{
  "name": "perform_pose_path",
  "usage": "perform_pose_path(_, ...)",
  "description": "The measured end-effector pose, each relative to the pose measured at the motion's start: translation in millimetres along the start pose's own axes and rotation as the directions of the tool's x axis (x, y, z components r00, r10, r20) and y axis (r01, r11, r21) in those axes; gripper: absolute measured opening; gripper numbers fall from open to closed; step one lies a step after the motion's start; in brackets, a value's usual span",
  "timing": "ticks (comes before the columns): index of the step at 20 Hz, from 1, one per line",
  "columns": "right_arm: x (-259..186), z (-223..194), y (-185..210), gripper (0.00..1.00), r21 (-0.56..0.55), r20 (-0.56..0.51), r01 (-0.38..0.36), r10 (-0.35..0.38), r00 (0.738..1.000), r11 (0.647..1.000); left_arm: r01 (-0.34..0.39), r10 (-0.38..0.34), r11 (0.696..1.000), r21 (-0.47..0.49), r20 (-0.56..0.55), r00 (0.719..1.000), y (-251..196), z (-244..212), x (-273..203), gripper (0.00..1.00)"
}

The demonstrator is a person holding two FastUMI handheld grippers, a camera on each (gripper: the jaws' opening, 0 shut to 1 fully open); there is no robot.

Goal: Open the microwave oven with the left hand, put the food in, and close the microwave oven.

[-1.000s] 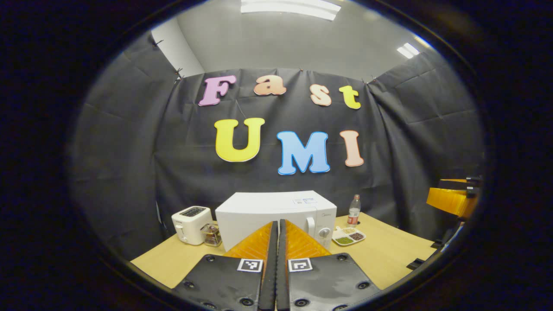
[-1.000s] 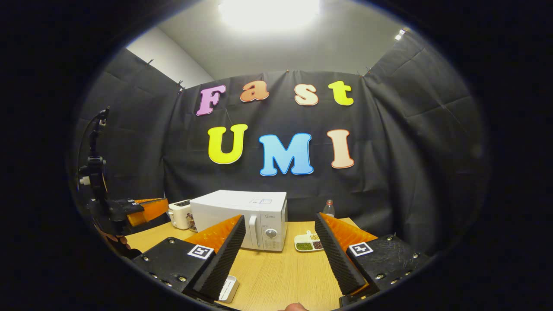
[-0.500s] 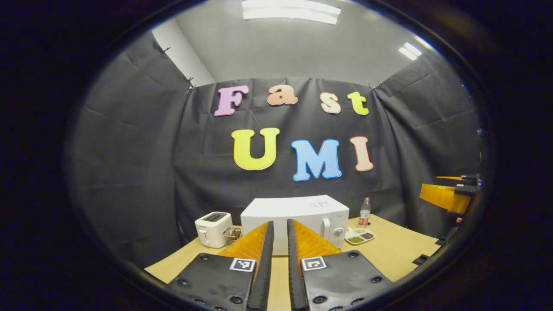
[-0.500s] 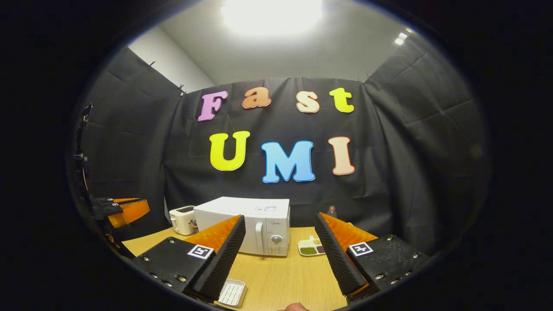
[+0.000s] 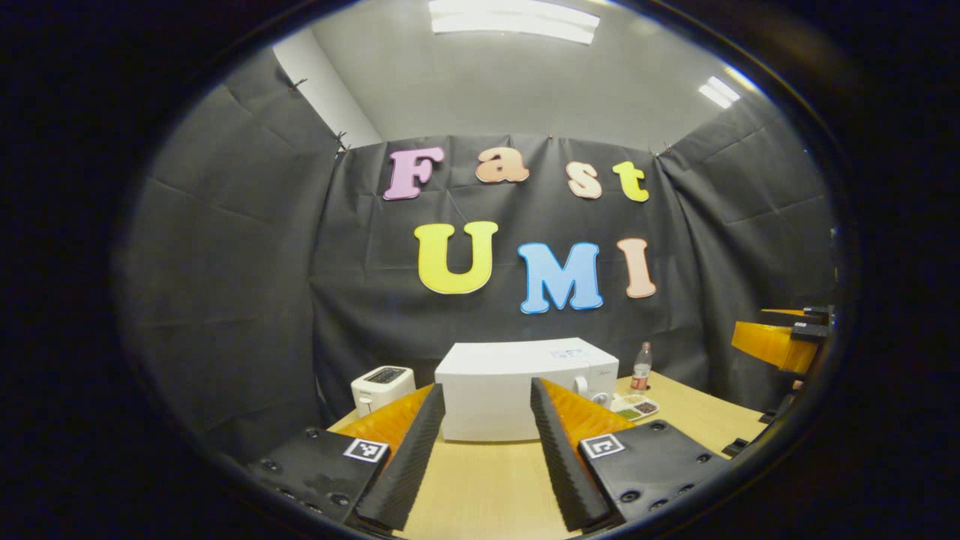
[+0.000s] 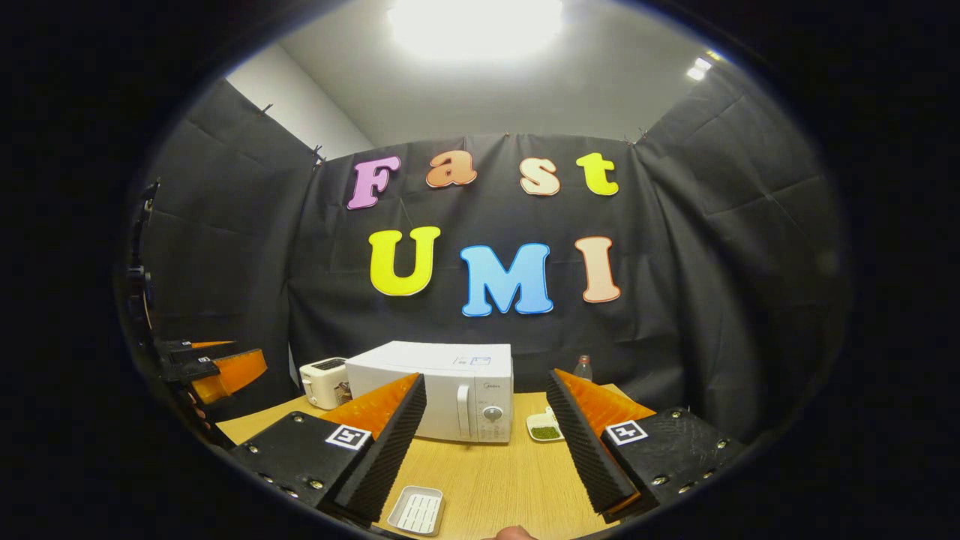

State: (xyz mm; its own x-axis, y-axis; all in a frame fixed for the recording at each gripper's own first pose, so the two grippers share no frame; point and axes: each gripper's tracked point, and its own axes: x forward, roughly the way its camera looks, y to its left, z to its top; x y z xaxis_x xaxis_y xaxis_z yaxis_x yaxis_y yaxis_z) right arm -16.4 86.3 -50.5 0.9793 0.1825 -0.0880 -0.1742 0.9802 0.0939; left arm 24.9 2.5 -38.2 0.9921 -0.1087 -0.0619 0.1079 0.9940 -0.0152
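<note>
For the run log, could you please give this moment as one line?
microwave: door shut | left gripper: open, short of it | right gripper: open, empty | food dish: beside microwave

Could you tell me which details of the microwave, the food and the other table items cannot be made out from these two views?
- Microwave: door shut, so its inside is hidden; the right gripper finger covers its front left.
- Food tray, right gripper view: half hidden behind a finger; contents too small to identify.
- Bottle, left gripper view: too small to identify contents.
- Toaster: partly behind the left gripper finger.
- White ridged dish: near the bottom edge.
</note>
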Motion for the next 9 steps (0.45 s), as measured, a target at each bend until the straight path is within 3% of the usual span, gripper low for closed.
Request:
perform_pose_path(2,-0.6,0.9,2.4,0.98,0.0,0.003,0.003,-0.003,1.0,1.0,0.0,0.0,1.0,0.008,0.008,1.0,2.4,2.1,-0.5,0.86)
perform_pose_path(3,-1.3,0.8,3.4,0.98,0.001,0.003,0.005,-0.005,1.0,1.0,-0.005,0.005,1.0,0.013,0.011,1.0,4.6,1.1,0.9,0.99)
perform_pose_path(9,-4.1,0.5,6.2,0.98,-0.002,0.004,0.022,-0.022,1.0,1.0,-0.017,0.016,1.0,0.017,0.024,1.0,12.4,3.6,-0.7,0.95)
